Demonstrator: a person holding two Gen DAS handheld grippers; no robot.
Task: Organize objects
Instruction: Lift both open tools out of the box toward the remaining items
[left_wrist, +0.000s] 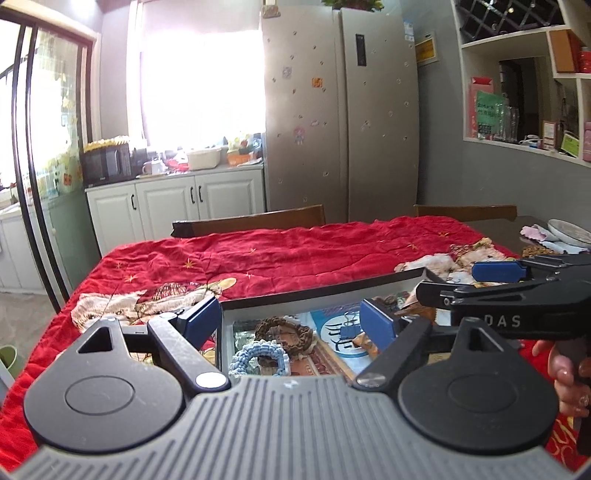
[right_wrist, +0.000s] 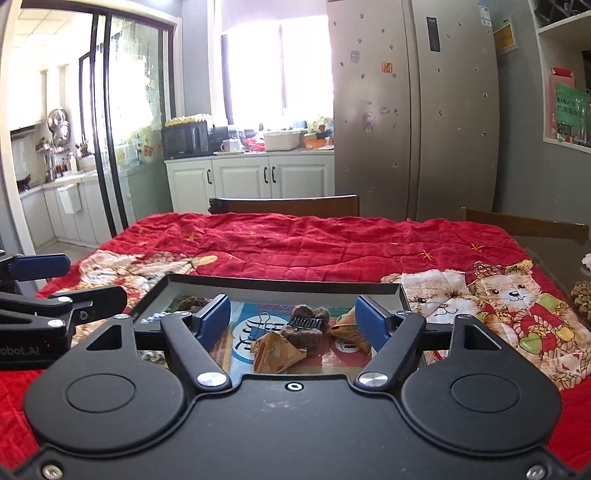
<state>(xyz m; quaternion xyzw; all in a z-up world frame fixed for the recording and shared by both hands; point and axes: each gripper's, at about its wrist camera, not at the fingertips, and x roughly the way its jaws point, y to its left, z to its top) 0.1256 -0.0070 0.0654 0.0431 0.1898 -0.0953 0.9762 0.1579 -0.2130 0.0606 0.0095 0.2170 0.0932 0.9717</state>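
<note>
Grippers both hover over a shallow black tray (right_wrist: 280, 285) on the red quilt (right_wrist: 332, 240). Left gripper (left_wrist: 291, 323) is wide apart, holding nothing, above a blue woven bracelet (left_wrist: 255, 356) with a brown bracelet (left_wrist: 284, 330) at its 1 o'clock. Right gripper (right_wrist: 291, 321) is also wide and holds nothing, over a brown hair clip (right_wrist: 308, 326) and, at its 7 o'clock, a triangular paper packet (right_wrist: 275, 354).

A home kitchen-dining room is shown: a double-door fridge (right_wrist: 413, 110) at one o'clock, white cabinets (right_wrist: 251, 177) and a microwave (right_wrist: 186, 139) at eleven, a red-quilted table (right_wrist: 332, 243) ahead
</note>
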